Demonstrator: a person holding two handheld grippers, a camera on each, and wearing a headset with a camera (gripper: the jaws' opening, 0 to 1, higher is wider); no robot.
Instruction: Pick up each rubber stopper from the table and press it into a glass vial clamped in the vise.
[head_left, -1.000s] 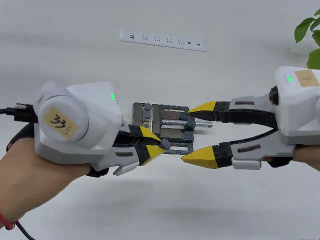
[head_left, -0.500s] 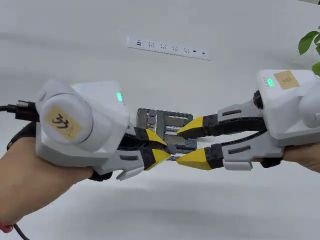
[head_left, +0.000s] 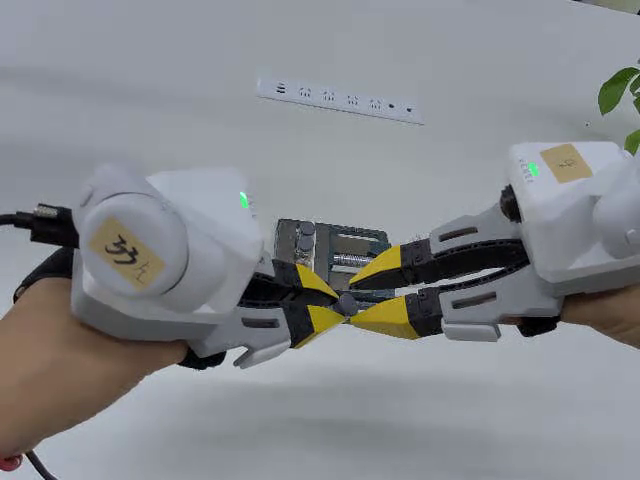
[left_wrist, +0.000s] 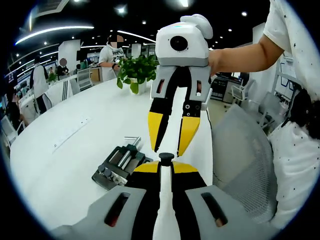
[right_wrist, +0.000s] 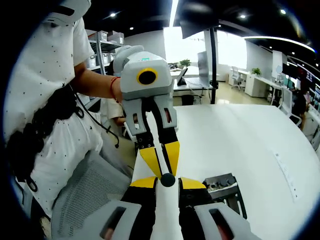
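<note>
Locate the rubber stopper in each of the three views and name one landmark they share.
Head view: rubber stopper at centre, where the yellow jaw tips meet.
Left gripper view: lower centre, at the tip of this view's own jaws.
Right gripper view: lower centre, between this view's own yellow tips.
Shared landmark: the vise, close by the stopper.

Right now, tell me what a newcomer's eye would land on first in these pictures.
Two yellow-tipped tools meet nose to nose in the middle of the head view. The left tool pinches a small dark rubber stopper, and the jaws of the right tool flank the same stopper, though whether they grip it is unclear. Just behind them a small vise sits on the white table.
</note>
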